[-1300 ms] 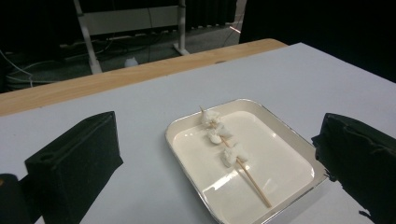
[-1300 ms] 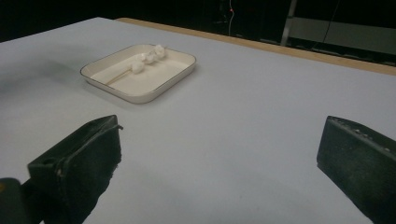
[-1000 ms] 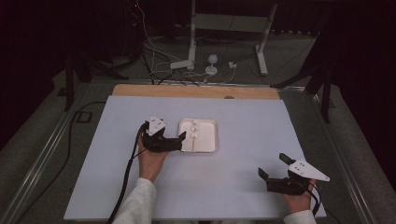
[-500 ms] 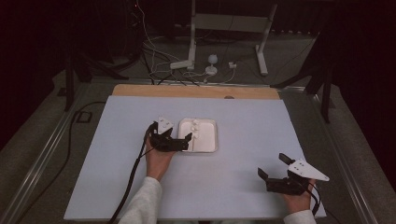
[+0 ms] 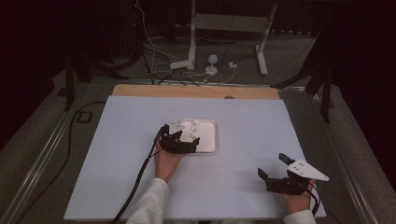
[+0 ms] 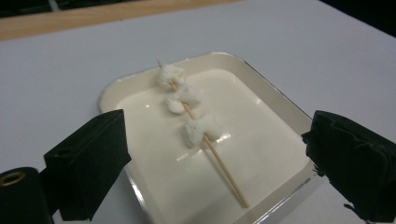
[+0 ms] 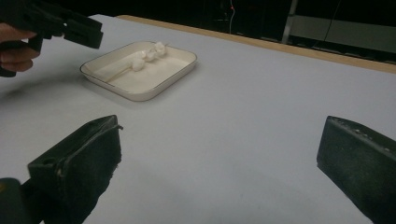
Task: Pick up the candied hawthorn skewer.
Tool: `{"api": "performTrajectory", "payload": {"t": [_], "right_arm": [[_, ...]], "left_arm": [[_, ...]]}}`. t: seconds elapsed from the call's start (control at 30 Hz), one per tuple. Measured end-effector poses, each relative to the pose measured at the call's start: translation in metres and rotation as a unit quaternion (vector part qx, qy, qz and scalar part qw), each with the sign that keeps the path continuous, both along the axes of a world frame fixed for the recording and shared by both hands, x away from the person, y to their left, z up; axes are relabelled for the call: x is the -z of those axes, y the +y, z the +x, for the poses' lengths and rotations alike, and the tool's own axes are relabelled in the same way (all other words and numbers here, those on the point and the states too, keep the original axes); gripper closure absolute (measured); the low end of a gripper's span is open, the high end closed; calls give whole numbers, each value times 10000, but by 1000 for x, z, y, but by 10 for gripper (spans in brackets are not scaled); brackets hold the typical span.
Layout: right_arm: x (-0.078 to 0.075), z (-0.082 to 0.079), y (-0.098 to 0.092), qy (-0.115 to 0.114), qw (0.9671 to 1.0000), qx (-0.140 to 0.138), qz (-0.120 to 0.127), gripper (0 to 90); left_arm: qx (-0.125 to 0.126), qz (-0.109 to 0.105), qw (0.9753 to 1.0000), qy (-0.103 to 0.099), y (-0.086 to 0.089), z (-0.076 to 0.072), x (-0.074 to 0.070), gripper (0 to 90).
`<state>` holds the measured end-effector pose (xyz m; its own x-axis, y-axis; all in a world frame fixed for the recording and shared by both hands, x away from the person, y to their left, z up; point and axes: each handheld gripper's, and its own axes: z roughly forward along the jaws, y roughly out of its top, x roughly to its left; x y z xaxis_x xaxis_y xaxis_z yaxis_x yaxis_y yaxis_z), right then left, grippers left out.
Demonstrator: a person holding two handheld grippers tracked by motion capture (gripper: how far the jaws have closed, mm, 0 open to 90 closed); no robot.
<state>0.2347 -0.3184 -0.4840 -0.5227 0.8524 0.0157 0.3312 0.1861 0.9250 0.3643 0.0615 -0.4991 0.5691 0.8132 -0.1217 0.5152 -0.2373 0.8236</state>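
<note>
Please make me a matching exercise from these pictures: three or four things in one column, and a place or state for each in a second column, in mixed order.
Things:
1. skewer
2. tray
3. left gripper
4. right gripper

Places or states:
a. open, at the tray's near left edge
b. lies in the tray
c. open, over the table's near right part
d. stands mid-table

Pairs: 1-b, 2-d, 3-a, 4-c

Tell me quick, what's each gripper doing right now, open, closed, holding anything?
Left gripper: open, holding nothing, at the shallow cream square tray.
Right gripper: open, holding nothing.
</note>
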Motion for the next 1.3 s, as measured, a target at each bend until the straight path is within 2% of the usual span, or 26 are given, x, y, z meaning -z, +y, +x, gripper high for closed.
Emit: {"api": "performTrajectory", "payload": {"t": [0.17,0.23,0.27,0.37,0.4,0.5,0.53,0.6,0.63,0.67,0.77,0.9,1.03,1.2,1.3], "right_arm": [[0,0,0,-2,10000,5,-1,0],[0,0,-1,-7,10000,4,-4,0],[0,0,-1,-7,10000,4,-4,0],[0,0,-1,-4,10000,5,-1,0],[0,0,-1,-4,10000,5,-1,0],[0,0,-1,-8,10000,15,10,0],[0,0,-1,-8,10000,15,10,0],[0,0,-1,-7,10000,12,3,0],[0,0,-1,-7,10000,12,3,0],[0,0,-1,-8,10000,10,3,0],[0,0,-1,-12,10000,3,-2,0],[0,0,-1,-11,10000,7,-3,0],[0,0,-1,-3,10000,5,-5,0],[0,0,-2,-4,10000,16,1,0],[0,0,-3,-1,10000,27,15,0]], "left_arm": [[7,151,9997,186,-10,3,8,130],[32,188,9993,326,-12,5,12,171],[19,268,9988,399,-14,6,13,171],[-11,538,9974,488,-19,7,19,284],[-35,650,9965,523,-20,7,21,284],[-19,981,9940,484,-23,5,23,474],[1,1005,9937,487,-24,5,22,474],[-13,1112,9924,536,-23,5,20,604],[-18,1131,9920,558,-23,6,19,604],[-40,1155,9916,588,-23,6,18,645],[-154,1152,9908,689,-22,8,17,767],[-329,1040,9907,818,-20,12,16,891],[-373,1004,9898,942,-19,14,14,900],[-301,786,9908,1062,-16,14,12,900],[-244,755,9909,1088,-14,11,7,900]]}}
